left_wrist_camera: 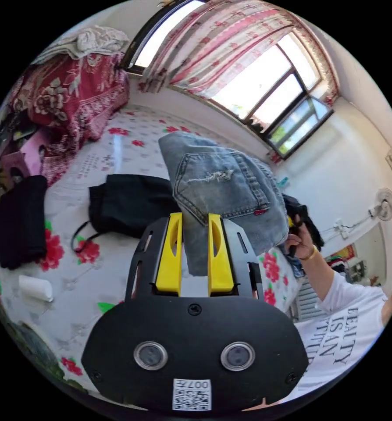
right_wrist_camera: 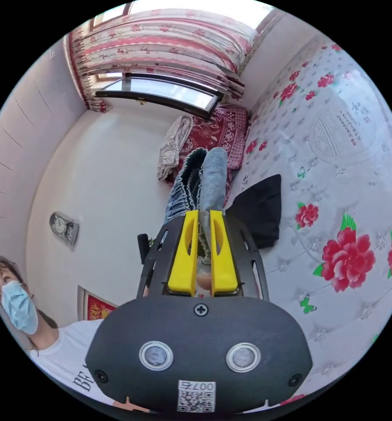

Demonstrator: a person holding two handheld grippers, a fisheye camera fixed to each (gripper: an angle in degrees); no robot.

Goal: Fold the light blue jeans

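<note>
the light blue jeans (left_wrist_camera: pixel 222 188) hang lifted at centre frame in the left gripper view, above the flowered bedspread (left_wrist_camera: pixel 95 272). the left gripper (left_wrist_camera: pixel 194 219) has its yellow jaws clamped on the denim's lower edge. the right gripper (right_wrist_camera: pixel 204 219) is pinched on a bunched fold of it. a black garment (left_wrist_camera: pixel 130 206) lies left of the jeans, a hand (left_wrist_camera: pixel 299 239) at their right.

Light blue jeans (left_wrist_camera: pixel 222 184), yellow fingers (left_wrist_camera: pixel 172 254)

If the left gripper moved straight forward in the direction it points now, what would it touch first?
Probably the light blue jeans: the left gripper already has denim between its jaws, and the pocket panel hangs directly ahead. Depth beyond is unclear.
</note>
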